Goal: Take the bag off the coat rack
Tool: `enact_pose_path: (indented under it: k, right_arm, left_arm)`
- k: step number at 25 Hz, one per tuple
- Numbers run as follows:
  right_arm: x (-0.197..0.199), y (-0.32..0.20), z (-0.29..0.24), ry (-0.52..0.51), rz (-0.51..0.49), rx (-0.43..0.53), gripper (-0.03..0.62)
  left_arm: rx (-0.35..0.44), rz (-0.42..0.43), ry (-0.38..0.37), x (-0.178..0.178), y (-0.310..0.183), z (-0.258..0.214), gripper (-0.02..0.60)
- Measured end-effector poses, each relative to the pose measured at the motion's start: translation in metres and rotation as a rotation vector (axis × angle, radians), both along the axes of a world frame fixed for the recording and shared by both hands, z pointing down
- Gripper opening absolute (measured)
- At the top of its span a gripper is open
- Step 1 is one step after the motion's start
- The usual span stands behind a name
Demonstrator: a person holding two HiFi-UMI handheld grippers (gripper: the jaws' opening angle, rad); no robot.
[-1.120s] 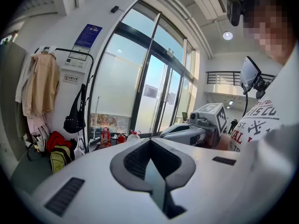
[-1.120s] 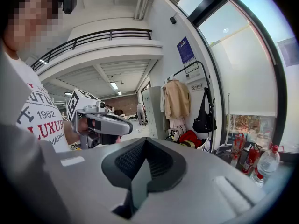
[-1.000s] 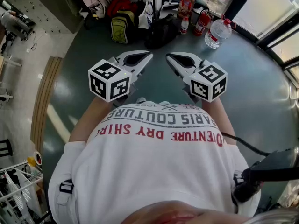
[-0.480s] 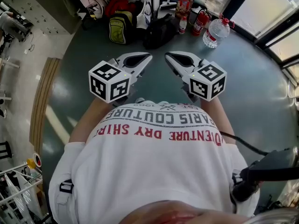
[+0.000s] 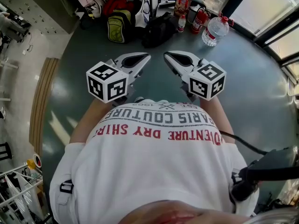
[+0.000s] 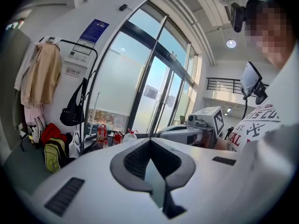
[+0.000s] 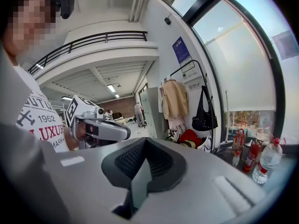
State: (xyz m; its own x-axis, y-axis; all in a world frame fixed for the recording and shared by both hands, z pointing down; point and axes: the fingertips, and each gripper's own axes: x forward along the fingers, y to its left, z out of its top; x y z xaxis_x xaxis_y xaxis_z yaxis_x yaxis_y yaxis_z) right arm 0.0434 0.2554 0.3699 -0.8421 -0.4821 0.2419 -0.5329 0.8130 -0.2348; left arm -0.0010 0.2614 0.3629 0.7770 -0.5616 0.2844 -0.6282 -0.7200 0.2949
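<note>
A black handbag (image 6: 74, 113) hangs by its strap from the black coat rack (image 6: 88, 50) against the far wall; the right gripper view also shows the handbag (image 7: 204, 118). Both grippers are held side by side in front of the person's chest, well short of the rack. My left gripper (image 5: 148, 56) is shut with nothing in it, and its jaws (image 6: 150, 140) point toward the glass doors. My right gripper (image 5: 166, 55) is likewise shut and empty, its tips (image 7: 145, 140) aimed at the rack side.
A beige coat (image 6: 42, 73) hangs on the same rack. On the floor below lie a yellow-green backpack (image 5: 114, 27), a red bag (image 5: 114, 3) and a black bag (image 5: 159, 29). Red fire extinguishers (image 5: 200, 20) and a large water bottle (image 5: 214, 31) stand by the glass doors.
The bags and bottles on the floor have drifted slightly up and left in the head view. Both grippers keep the same stance, shut.
</note>
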Motion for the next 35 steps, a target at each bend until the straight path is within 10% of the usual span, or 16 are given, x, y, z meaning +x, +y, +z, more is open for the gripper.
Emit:
enact_pose_path:
  k: [24, 35]
  right_arm:
    - [-0.003, -0.079, 0.016, -0.022, 0.013, -0.042, 0.002]
    - [-0.059, -0.292, 0.059, -0.003, 0.065, -0.114, 0.002]
  left_arm:
    - [-0.046, -0.002, -0.002, -0.005, -0.079, 0.013, 0.002]
    - [-0.066, -0.002, 0.054, -0.073, -0.292, 0.052, 0.002]
